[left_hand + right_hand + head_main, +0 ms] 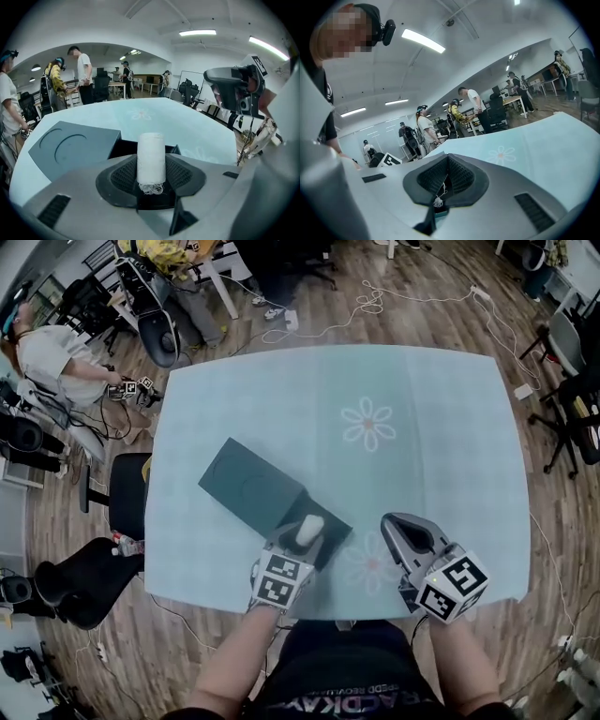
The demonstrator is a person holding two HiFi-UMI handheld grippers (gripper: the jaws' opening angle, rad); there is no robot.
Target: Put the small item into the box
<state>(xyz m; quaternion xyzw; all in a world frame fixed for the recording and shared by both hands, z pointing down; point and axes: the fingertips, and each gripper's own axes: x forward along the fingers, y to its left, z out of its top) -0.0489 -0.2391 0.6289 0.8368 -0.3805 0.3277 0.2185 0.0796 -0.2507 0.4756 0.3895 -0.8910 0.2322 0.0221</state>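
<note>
A small white roll (309,529) (151,157) stands upright between the pads of my left gripper (306,538) (151,174), which is shut on it. Just beyond and below the roll lies a dark box (255,486) on the light blue table (422,409). Its flat lid (75,145) with a ring mark lies to the left, and its open compartment (125,146) is right under the roll. My right gripper (392,521) (447,161) hovers to the right of the box near the table's front edge, with its pads together and nothing in them but a loose thread.
The table cloth carries flower prints (367,424). Office chairs (122,493) stand at the left edge of the table, with a seated person (52,357) beyond them. Cables (375,301) lie on the wooden floor behind the table. Several people (80,75) stand at the far desks.
</note>
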